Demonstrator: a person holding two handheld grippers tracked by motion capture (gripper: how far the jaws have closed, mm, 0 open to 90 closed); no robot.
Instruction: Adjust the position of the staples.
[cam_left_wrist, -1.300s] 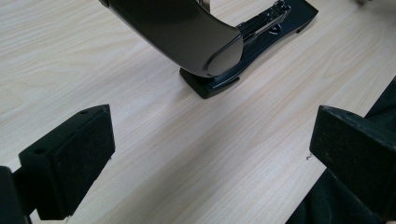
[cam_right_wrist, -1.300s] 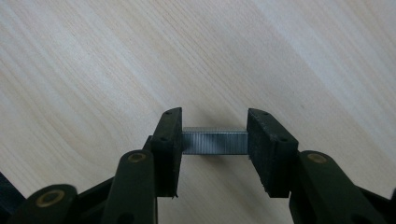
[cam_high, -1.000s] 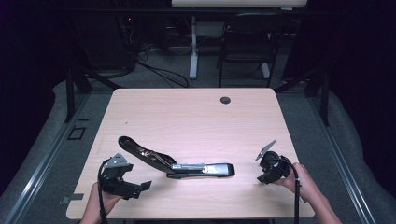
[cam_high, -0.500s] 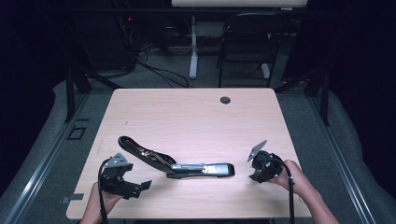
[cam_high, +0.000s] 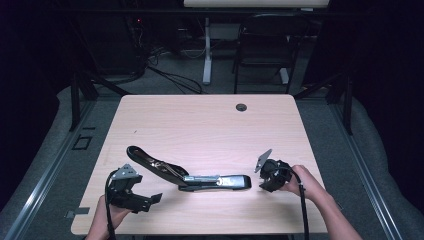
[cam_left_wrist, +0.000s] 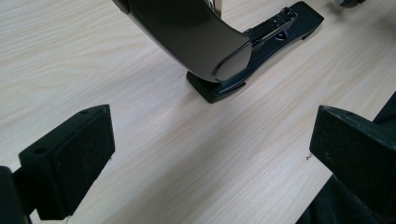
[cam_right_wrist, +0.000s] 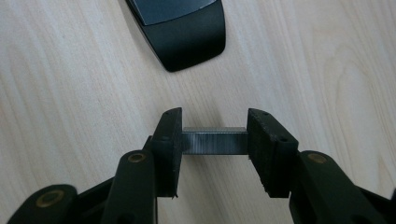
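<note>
A black stapler (cam_high: 200, 180) lies opened out on the wooden table (cam_high: 200, 125), its lid arm (cam_high: 150, 162) swung up to the left and its base stretching right. My right gripper (cam_high: 265, 177) sits just right of the base's end, shut on a grey strip of staples (cam_right_wrist: 214, 141) held crosswise between its jaws; the stapler's rounded end (cam_right_wrist: 184, 32) lies just ahead of them. My left gripper (cam_high: 150, 199) rests open at the front left, jaws wide apart, with the stapler's raised lid (cam_left_wrist: 191, 32) and base (cam_left_wrist: 261, 46) ahead of it.
A round cable hole (cam_high: 241, 107) sits near the table's far edge. Behind the table are a chair (cam_high: 265, 45), a desk leg (cam_high: 206, 50) and cables on the dark floor. The far half of the tabletop is bare wood.
My right gripper has moved left and slightly forward along the table toward the stapler's base end. The left gripper and the stapler have stayed put.
</note>
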